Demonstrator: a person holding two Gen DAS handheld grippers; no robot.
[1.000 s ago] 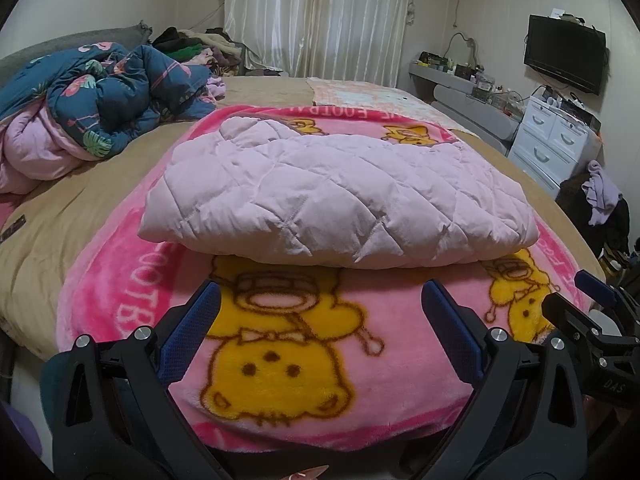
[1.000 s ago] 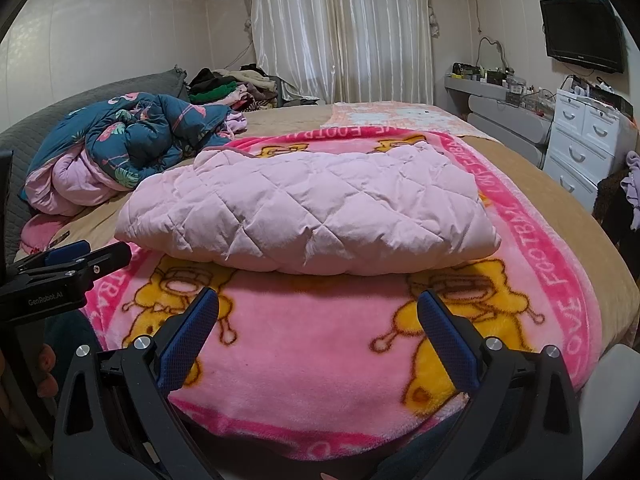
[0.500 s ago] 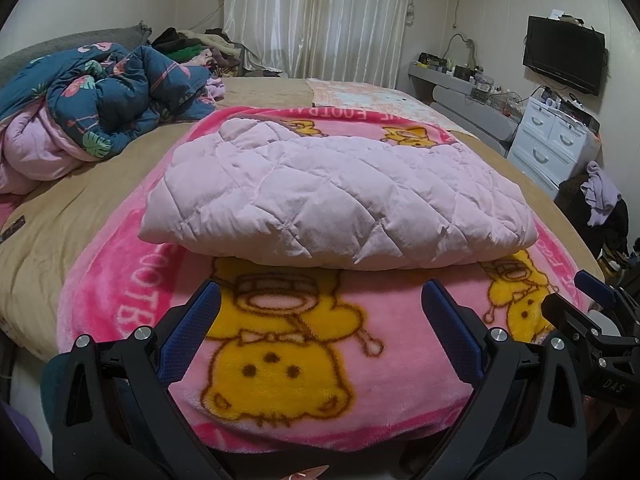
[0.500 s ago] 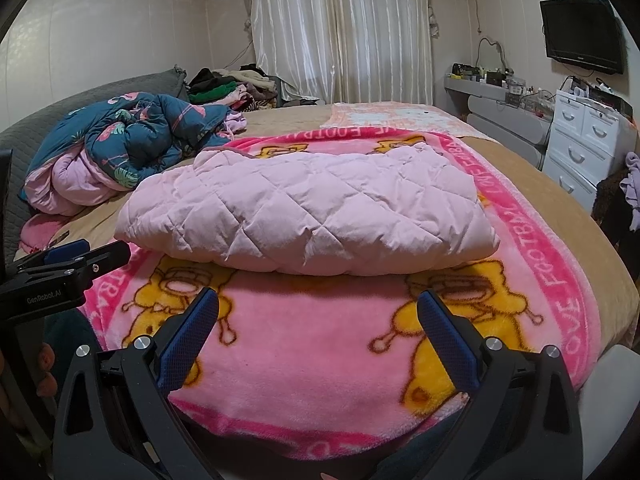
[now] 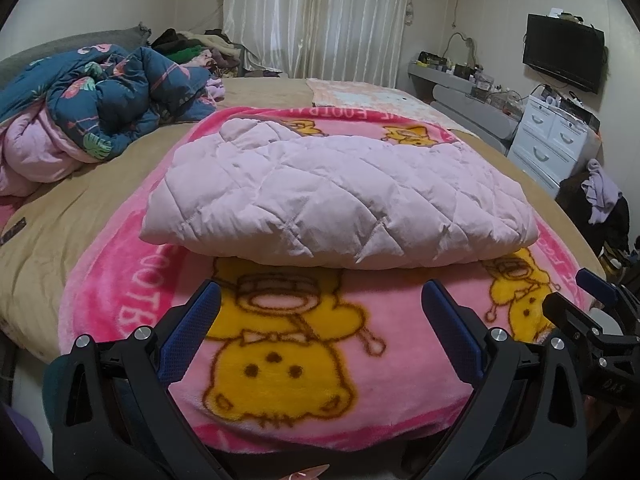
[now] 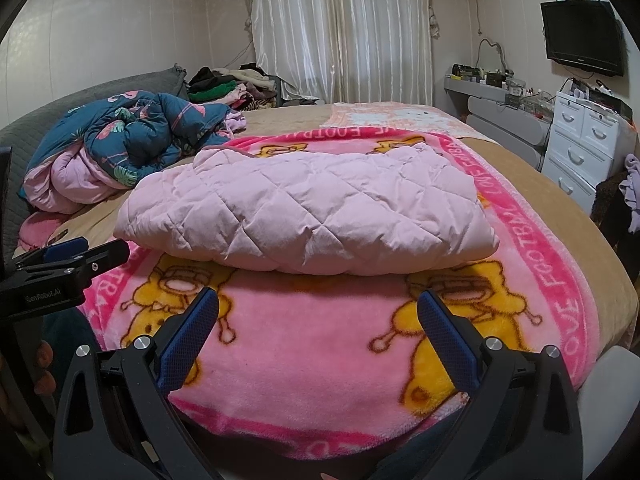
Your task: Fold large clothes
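A pale pink quilted jacket (image 5: 336,196) lies folded into a thick rectangle on a pink cartoon blanket (image 5: 288,364) spread over the bed. The right wrist view shows the same jacket (image 6: 304,216) on that blanket (image 6: 304,360). My left gripper (image 5: 320,300) hovers near the bed's front edge, open and empty, short of the jacket. My right gripper (image 6: 318,308) is also open and empty, at about the same distance from the jacket. The right gripper's black body (image 5: 592,320) shows at the left view's right edge, and the left gripper's body (image 6: 60,272) at the right view's left edge.
A crumpled dark blue flamingo-print duvet (image 5: 100,100) lies at the left of the tan bed (image 5: 48,208). Heaped clothes (image 6: 228,84) sit by the curtain. White drawers (image 6: 584,140), a wall television (image 6: 582,38) and a cluttered shelf stand on the right.
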